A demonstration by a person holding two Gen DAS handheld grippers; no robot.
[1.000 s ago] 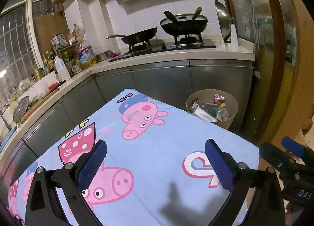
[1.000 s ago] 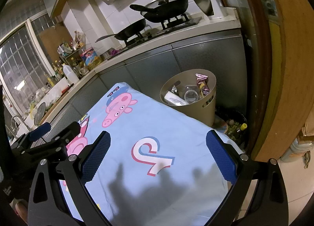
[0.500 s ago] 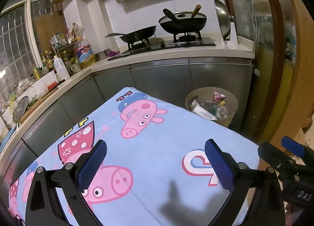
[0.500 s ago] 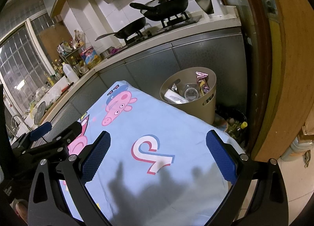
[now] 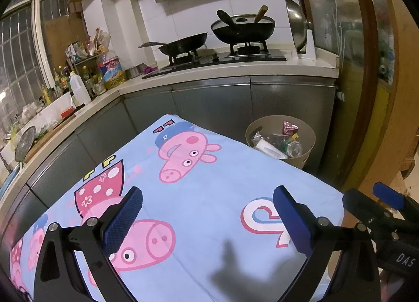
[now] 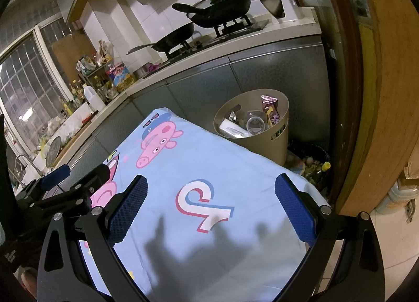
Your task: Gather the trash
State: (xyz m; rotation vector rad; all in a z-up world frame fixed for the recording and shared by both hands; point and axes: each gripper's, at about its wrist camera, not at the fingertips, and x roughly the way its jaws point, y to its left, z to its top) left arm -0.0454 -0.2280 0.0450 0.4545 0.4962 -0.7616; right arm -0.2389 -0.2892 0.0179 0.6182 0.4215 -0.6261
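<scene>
Left gripper (image 5: pixel 208 220) — jaws spread wide, nothing held. Right gripper (image 6: pixel 210 210) — likewise wide apart and empty, just beside the left.

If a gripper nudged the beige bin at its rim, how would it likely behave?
The beige bin would probably slide or tip easily: it looks like thin plastic with handle cutouts. Its contents, a clear bottle and wrappers, seem light, so little ballast. Its base looks narrower than its rim, which favours tipping.
</scene>
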